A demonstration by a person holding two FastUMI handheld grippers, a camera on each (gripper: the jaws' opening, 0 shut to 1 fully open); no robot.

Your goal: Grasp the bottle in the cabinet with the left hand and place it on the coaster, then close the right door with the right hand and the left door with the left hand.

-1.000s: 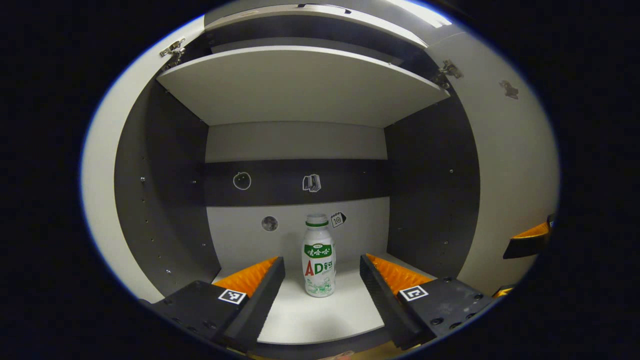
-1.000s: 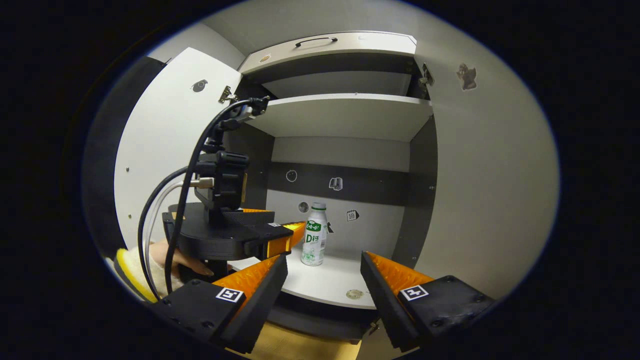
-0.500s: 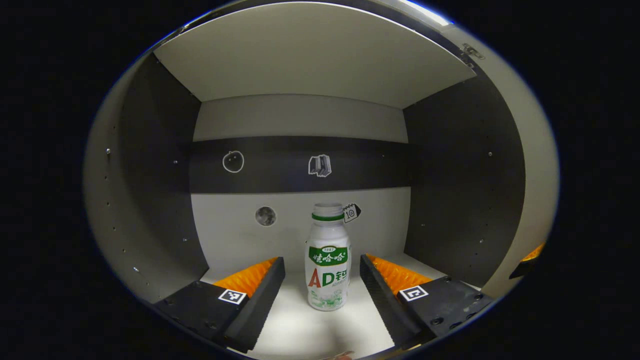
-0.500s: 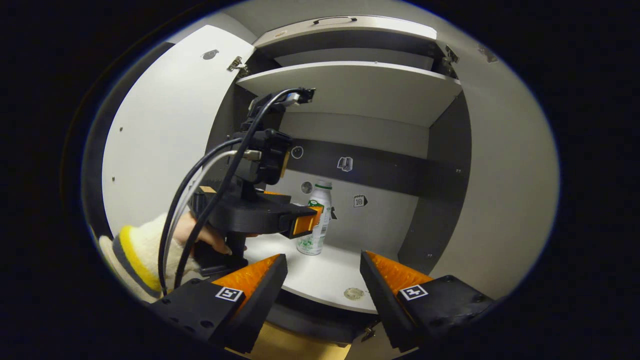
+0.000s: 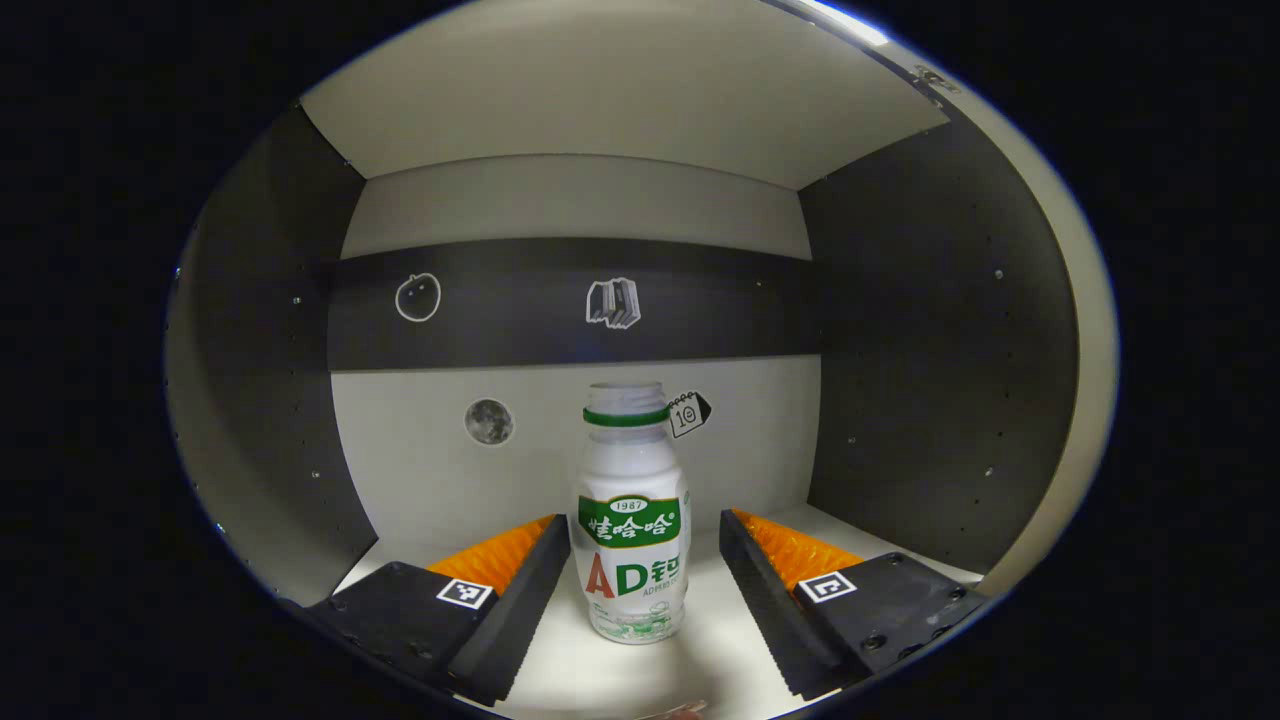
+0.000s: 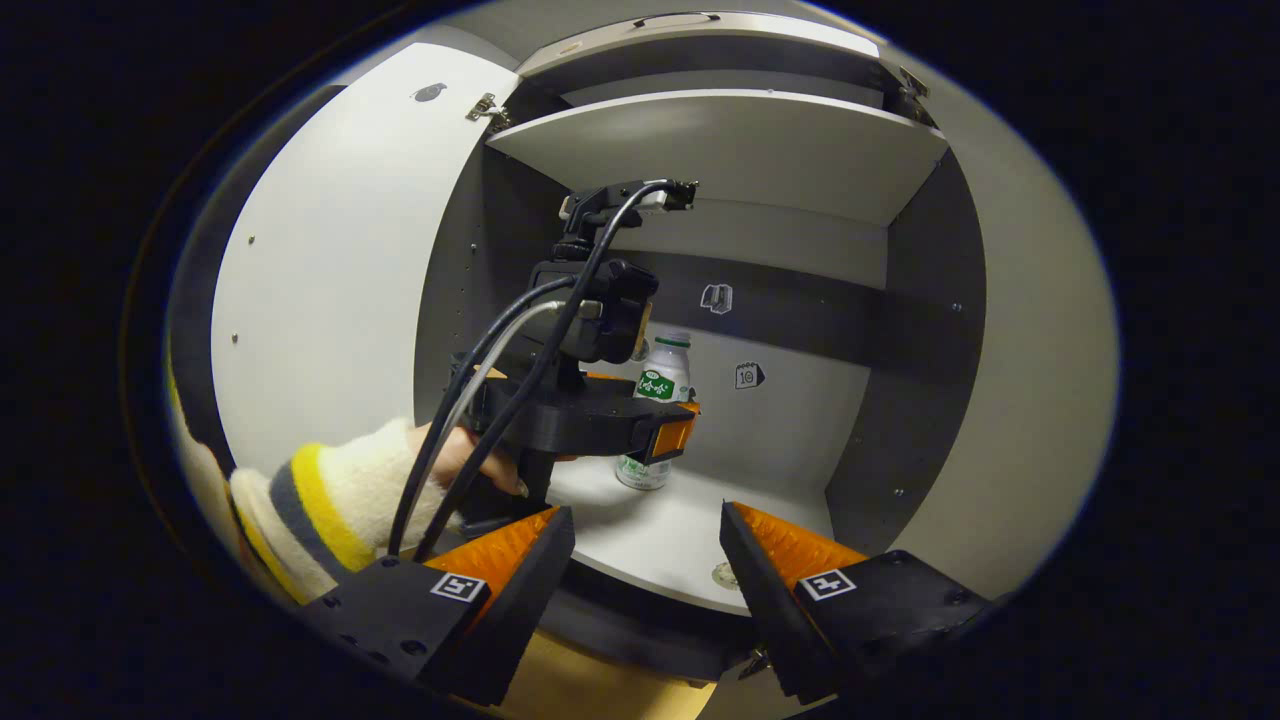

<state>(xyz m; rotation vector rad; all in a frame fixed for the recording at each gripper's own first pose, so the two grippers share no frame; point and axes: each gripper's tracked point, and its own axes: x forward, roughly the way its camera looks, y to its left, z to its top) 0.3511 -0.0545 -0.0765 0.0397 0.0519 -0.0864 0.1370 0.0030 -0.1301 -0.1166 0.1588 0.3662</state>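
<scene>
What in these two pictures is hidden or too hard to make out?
- Bottle: in the right gripper view, the left tongs and their camera mount cover its middle and left side.
- Bottle contact: in the left gripper view, gaps show on both sides, the left narrower; touching cannot be told.
- Round thing on the shelf edge: too small to identify.
- Right tongs: hang open outside the cabinet.

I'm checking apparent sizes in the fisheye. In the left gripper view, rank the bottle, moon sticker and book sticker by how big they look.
1. Bottle, far the largest, though nearest the camera.
2. Book sticker and moon sticker: too alike to rank.
</scene>
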